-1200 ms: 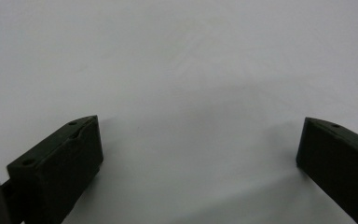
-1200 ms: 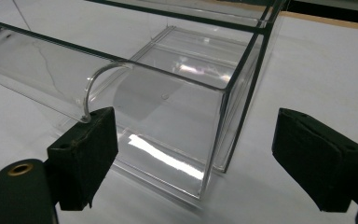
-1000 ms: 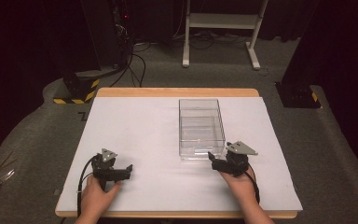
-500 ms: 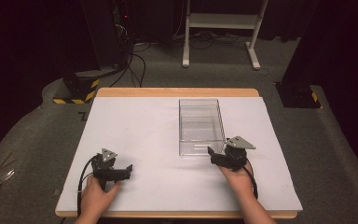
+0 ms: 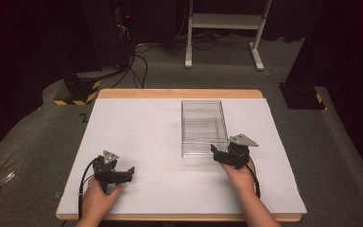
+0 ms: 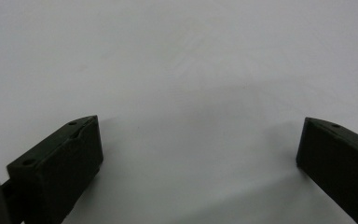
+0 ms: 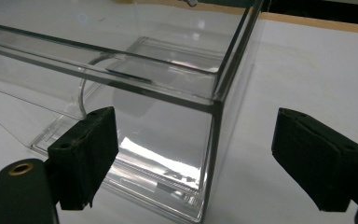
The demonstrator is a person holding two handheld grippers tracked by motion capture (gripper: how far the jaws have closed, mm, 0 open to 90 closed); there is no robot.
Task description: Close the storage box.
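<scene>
A clear plastic box (image 5: 203, 126), open on top and empty, stands right of centre on the white table top (image 5: 137, 127). My right gripper (image 5: 216, 152) sits at the box's near right corner, held by a hand. In the right gripper view this gripper (image 7: 196, 158) is open, and the box's (image 7: 168, 84) vertical corner edge stands between the jaws, touching neither. My left gripper (image 5: 131, 170) rests low at the near left of the table, pointing right. In the left gripper view it (image 6: 198, 154) is open, with bare white table (image 6: 191, 56) between the jaws.
The table's wooden edge (image 5: 179, 93) runs along the far side. Beyond it on the grey floor are a white stand (image 5: 224, 28), cables (image 5: 137, 56) and a yellow-black striped base (image 5: 78, 92). A dark block (image 5: 302, 97) sits off the far right corner.
My right gripper has moved a little forward, up to the box's near right corner. The left gripper has stayed where it was.
</scene>
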